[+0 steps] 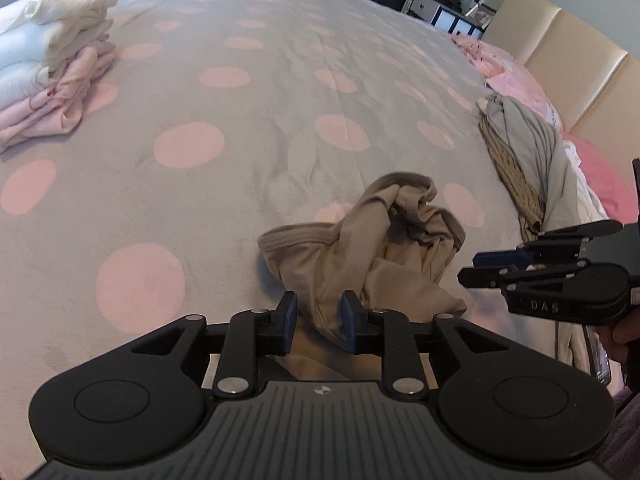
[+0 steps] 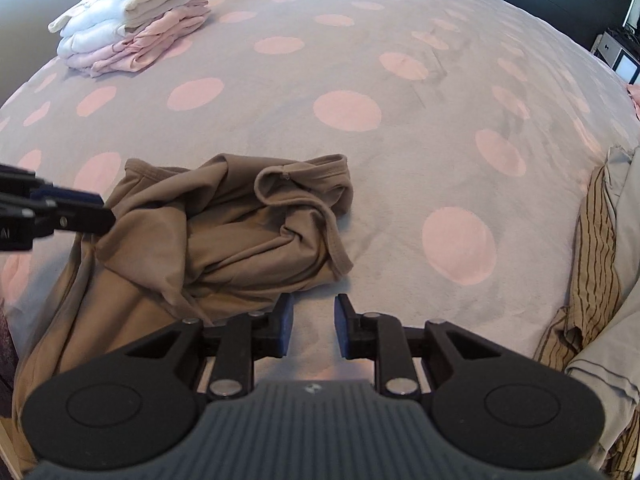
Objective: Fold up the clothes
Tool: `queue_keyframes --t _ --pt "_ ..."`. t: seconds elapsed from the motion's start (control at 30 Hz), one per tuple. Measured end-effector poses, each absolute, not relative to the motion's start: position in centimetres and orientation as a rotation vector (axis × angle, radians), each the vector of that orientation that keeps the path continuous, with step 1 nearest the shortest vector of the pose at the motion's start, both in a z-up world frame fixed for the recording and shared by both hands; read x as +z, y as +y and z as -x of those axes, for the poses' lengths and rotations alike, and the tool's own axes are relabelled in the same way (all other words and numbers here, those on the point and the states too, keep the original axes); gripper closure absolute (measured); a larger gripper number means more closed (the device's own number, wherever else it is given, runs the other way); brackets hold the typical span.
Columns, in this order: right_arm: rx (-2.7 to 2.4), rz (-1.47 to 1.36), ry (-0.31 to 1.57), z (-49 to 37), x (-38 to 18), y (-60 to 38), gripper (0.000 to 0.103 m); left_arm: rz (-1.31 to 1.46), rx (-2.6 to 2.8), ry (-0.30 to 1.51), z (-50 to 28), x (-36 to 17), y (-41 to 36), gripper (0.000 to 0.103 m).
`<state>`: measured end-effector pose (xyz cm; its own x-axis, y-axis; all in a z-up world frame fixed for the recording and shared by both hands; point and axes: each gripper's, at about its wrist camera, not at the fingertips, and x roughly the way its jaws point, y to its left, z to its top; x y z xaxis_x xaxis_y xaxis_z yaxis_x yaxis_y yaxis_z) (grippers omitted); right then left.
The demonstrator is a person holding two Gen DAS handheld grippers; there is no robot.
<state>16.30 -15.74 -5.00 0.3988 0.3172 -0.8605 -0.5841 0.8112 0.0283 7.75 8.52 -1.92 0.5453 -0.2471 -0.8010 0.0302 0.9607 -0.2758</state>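
Note:
A crumpled beige garment [image 1: 384, 256] [image 2: 224, 232] lies on the grey bedspread with pink dots [image 1: 240, 140] [image 2: 400, 168], its near part draping over the bed's front edge. My left gripper [image 1: 318, 316] stands at the garment's near edge, jaws apart, with a fold of the beige cloth loosely between the blue pads. Seen from the right wrist, the left gripper [image 2: 107, 211] sits at the garment's left side. My right gripper [image 2: 314, 318] is open over bare bedspread just right of the garment, nothing between its fingers. In the left wrist view, the right gripper [image 1: 467, 271] shows side-on.
A stack of folded white and pink clothes [image 1: 52, 68] [image 2: 136, 20] sits at the far left. A heap of unfolded grey and striped clothes [image 1: 528, 152] [image 2: 600, 248] lies on the right. Pink pillows [image 1: 516, 80] rest against a beige headboard [image 1: 560, 60].

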Motion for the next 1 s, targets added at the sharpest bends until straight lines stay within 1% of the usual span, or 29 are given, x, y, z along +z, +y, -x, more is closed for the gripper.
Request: queue_keyframes --t 0.17,0.33,0.37,0.43,0.47,0.5,0.53,0.63,0.8,1.0 --pt "0.538 0.142 1.064 -17.8 -6.0 -16.5 0.077 0.316 -0.173 1.015 -8.1 -2.8 8.7 0.081" --pt "0.515 -0.051 1.112 -19.2 -6.8 -17.2 0.077 0.391 -0.218 0.989 -8.1 -2.7 8.8 0.081" --pt "0.512 -0.059 1.117 -19.3 -6.8 -17.1 0.079 0.393 -0.223 0.989 -8.2 -2.6 8.6 0.081" --pt "0.507 -0.038 1.111 -19.3 -6.7 -16.7 0.095 0.365 -0.224 0.991 -8.3 -2.7 8.1 0.082" --pt "0.502 -0.023 1.101 -19.2 -6.5 -16.6 0.100 0.350 -0.225 0.983 -8.2 -2.7 7.9 0.090" --pt "0.497 -0.008 1.091 -19.1 -6.4 -16.4 0.101 0.336 -0.227 0.976 -8.2 -2.7 7.8 0.096" --pt "0.491 0.007 1.081 -19.0 -6.2 -16.3 0.102 0.322 -0.228 0.968 -8.1 -2.6 7.7 0.098" --pt "0.447 0.037 1.027 -18.7 -5.0 -16.9 0.102 0.293 -0.193 0.903 -7.6 -1.4 8.0 0.101" --pt "0.399 0.019 0.930 -17.9 -2.4 -18.4 0.103 0.299 -0.112 0.739 -6.5 1.8 9.7 0.102" --pt "0.372 0.061 0.738 -15.5 2.7 -19.6 0.103 0.281 -0.086 0.511 -4.5 8.1 10.9 0.102"
